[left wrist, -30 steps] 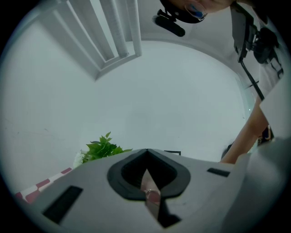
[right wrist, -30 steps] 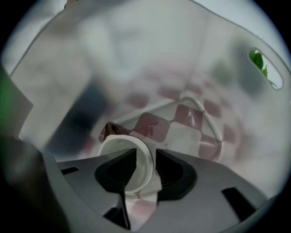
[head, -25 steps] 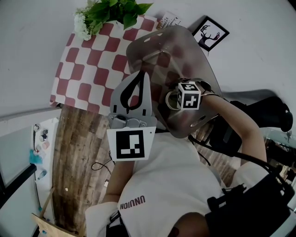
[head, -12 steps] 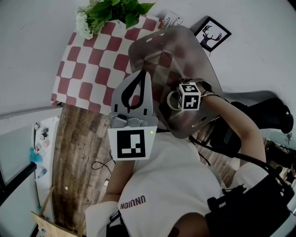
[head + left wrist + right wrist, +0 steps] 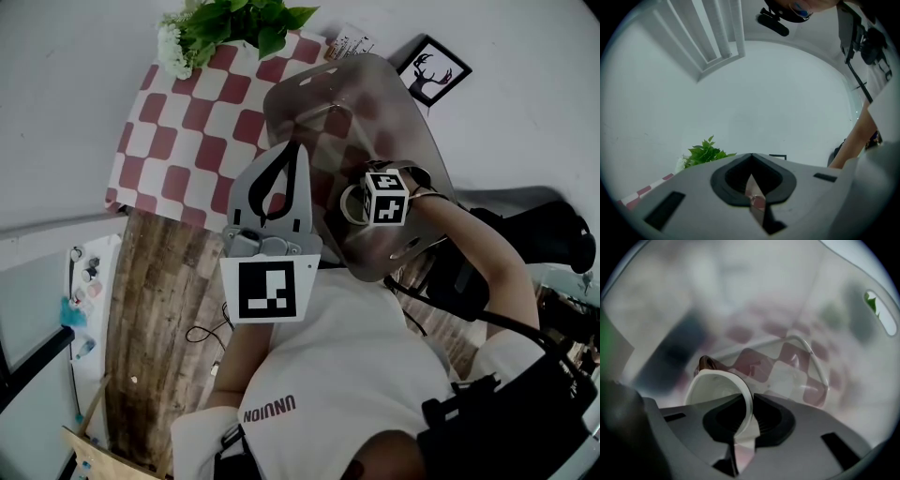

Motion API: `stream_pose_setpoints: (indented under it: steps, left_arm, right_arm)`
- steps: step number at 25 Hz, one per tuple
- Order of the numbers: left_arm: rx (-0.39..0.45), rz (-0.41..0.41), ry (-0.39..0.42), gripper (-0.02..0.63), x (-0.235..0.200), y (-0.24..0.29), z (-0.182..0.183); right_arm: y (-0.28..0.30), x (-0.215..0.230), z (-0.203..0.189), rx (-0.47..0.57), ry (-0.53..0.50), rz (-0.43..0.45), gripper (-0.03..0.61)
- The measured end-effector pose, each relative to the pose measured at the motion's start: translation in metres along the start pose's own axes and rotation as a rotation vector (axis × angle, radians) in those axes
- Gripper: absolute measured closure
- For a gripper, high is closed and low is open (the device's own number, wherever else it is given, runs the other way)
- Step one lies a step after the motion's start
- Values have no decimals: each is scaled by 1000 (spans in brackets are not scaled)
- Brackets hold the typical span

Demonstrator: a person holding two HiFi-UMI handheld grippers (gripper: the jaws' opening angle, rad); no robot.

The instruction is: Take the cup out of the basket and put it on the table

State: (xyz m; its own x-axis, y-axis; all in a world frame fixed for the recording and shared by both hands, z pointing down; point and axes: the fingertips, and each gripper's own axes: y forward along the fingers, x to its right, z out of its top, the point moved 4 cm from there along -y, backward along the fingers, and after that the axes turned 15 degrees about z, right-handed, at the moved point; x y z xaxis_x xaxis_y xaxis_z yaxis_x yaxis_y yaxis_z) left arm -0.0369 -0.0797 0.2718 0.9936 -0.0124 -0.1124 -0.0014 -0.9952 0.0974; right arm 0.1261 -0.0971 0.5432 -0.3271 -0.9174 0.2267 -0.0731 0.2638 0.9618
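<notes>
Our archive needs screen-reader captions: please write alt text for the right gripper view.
The right gripper, whose jaws have just been closing, pinches the wall of a white cup inside a translucent basket; a red-checked cloth shows blurred through it.

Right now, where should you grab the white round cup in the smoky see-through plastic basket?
By its thin rim wall, from straight above. The white round cup sits mouth-up inside the deep smoky plastic basket, so the top looks easiest to reach. The right gripper has just been closing onto that wall, one jaw inside, one outside.
</notes>
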Motion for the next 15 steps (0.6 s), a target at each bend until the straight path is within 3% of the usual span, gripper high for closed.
stream_pose_setpoints:
  steps: [15]
  left_arm:
    - [1, 7, 0, 603, 0, -2, 0]
  right_arm:
    - [-10, -4, -4, 1, 53, -2, 526]
